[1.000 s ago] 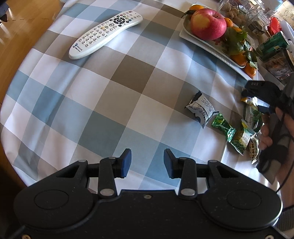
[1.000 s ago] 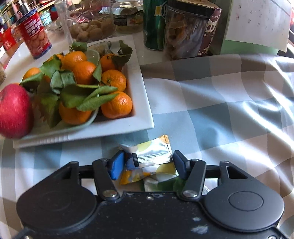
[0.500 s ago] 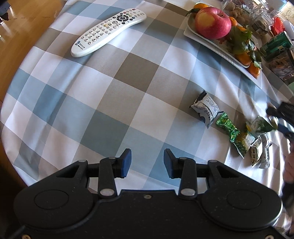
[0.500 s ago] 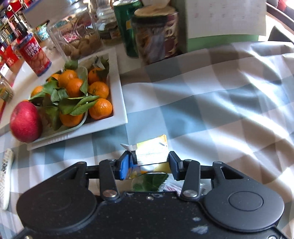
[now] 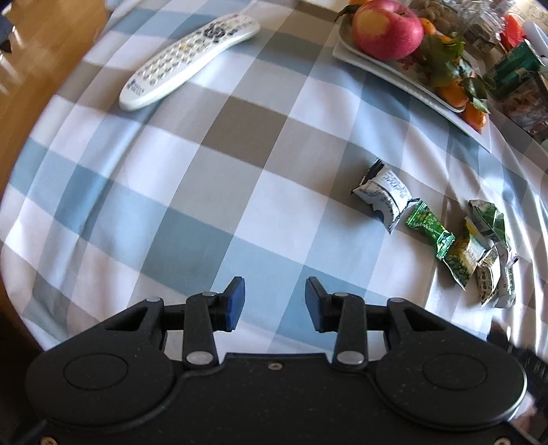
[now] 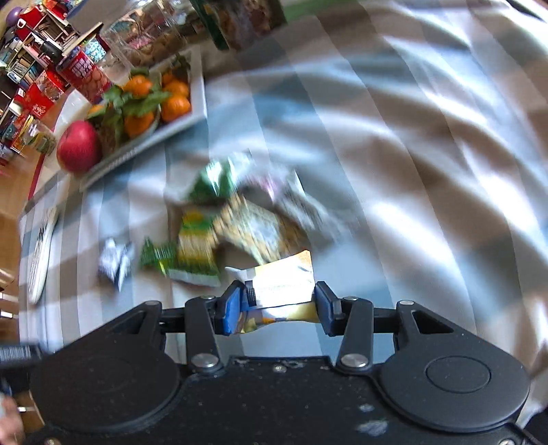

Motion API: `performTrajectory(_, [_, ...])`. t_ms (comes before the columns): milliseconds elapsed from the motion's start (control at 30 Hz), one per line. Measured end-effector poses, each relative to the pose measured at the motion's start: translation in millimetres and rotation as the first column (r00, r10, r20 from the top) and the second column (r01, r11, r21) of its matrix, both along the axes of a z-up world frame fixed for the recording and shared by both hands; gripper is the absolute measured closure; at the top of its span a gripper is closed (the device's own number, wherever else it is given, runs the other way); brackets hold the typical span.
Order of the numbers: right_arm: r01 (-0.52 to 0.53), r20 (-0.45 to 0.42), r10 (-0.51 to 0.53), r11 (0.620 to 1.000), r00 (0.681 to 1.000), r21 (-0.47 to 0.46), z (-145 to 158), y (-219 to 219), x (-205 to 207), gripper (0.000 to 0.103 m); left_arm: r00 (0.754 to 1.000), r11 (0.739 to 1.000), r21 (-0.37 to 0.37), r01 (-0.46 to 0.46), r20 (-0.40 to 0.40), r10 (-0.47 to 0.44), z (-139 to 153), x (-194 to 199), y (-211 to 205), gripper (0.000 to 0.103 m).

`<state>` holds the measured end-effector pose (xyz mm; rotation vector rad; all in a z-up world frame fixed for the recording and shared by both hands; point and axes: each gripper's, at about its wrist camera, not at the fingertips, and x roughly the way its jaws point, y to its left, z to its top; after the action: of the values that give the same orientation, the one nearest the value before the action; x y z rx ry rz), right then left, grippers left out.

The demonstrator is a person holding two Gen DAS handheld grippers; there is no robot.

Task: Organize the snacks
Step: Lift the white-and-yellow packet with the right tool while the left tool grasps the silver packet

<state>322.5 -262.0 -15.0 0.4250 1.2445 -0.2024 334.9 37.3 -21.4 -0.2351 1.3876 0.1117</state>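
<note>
My right gripper [image 6: 276,304] is shut on a yellow-and-white snack packet [image 6: 284,280] and holds it above the checked tablecloth. Below it lies a blurred heap of snack packets [image 6: 239,222]. In the left wrist view the same snacks sit at the right: a white-and-blue packet [image 5: 383,193], a green candy [image 5: 428,229] and several green-yellow packets [image 5: 479,253]. My left gripper [image 5: 274,303] hangs open over bare cloth, well left of the snacks, with nothing between its fingers.
A white remote [image 5: 188,58] lies at the far left. A white tray [image 5: 407,85] with a red apple [image 5: 387,29] and oranges stands at the back right. Cans, jars and a red tin [image 6: 84,77] crowd behind it. The table edge drops off at the left.
My right gripper closed on the yellow-and-white packet near the fruit tray, lifted it and carried it back over the snack heap. The left gripper stayed put and open.
</note>
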Motion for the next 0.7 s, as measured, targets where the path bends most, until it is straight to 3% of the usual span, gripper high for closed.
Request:
performTrajectory(200, [0.024, -0.025, -0.022, 0.998, 0.999, 0.061, -7, 0, -40, 0.056, 0.997, 1.000, -0.006, 0.022, 0.072, -0.021, 2, -1, -7, 0.055])
performTrajectory(433, [-0.102, 0.009, 0.102, 0.995, 0.995, -0.005, 5, 22, -49, 0.056, 0.978, 0.996, 0.003, 0.088, 0.187, -0.087, 7, -6, -21, 0.054])
performTrajectory(700, [-0.117, -0.012, 0.117, 0.993, 0.993, 0.034, 5, 21, -52, 0.056, 0.981, 0.995, -0.005, 0.101, 0.170, -0.099, 7, 26, -44, 0.054])
